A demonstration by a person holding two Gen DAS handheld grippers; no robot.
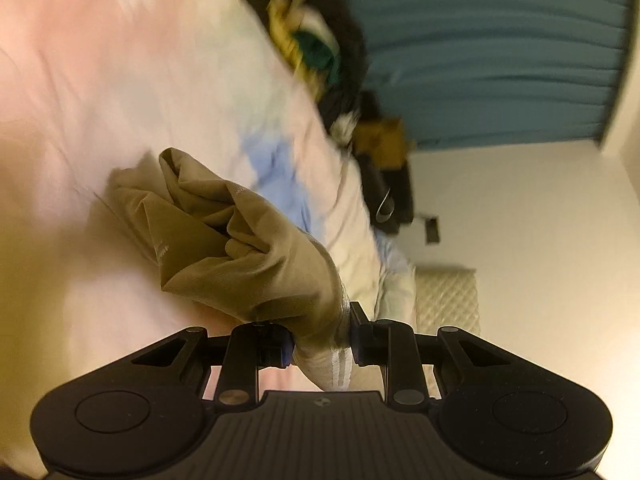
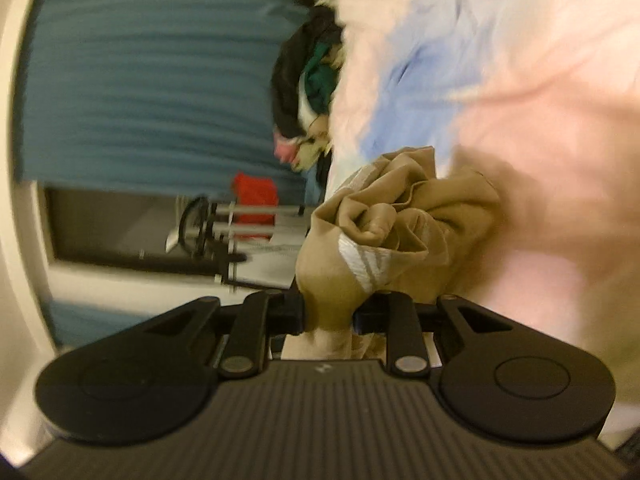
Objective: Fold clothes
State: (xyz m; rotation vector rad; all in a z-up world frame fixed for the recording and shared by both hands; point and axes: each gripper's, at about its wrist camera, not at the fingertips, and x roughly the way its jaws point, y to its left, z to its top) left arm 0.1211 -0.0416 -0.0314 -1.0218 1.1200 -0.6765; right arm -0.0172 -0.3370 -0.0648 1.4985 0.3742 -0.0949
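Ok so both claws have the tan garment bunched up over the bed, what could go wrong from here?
1. The tan garment is crumpled between the left claw and right claw, so a fold could trap wrinkles.
2. Each claw pinches a thick wad, which might slip out when pulled taut.
3. The clothes pile lies nearby on the bedsheet; swinging fabric may snag it.

Warm dim indoor light, heavy motion blur, fisheye-bent edges

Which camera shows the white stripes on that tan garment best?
The right wrist view: the white stripes lie sharp on the tan garment. The left wrist view shows only a pale sliver between its fingers.
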